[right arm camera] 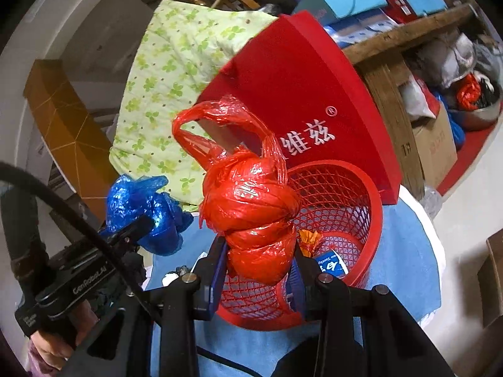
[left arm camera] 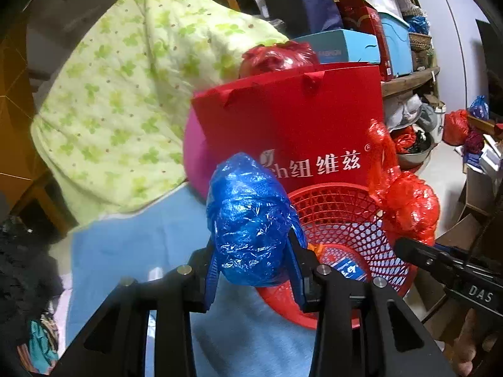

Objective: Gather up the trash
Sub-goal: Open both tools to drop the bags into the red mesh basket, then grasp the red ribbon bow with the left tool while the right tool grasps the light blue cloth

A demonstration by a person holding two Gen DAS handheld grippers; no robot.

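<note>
My left gripper is shut on a crumpled blue plastic bag and holds it just left of a red mesh basket. My right gripper is shut on a knotted red plastic bag and holds it over the near rim of the basket. The red bag also shows in the left wrist view, and the blue bag in the right wrist view. Orange scrap and a blue-white packet lie in the basket.
The basket stands on a light blue cloth. A red paper bag with white lettering stands right behind it. A green floral quilt lies at the left. Shelves with boxes and floor clutter are at the right.
</note>
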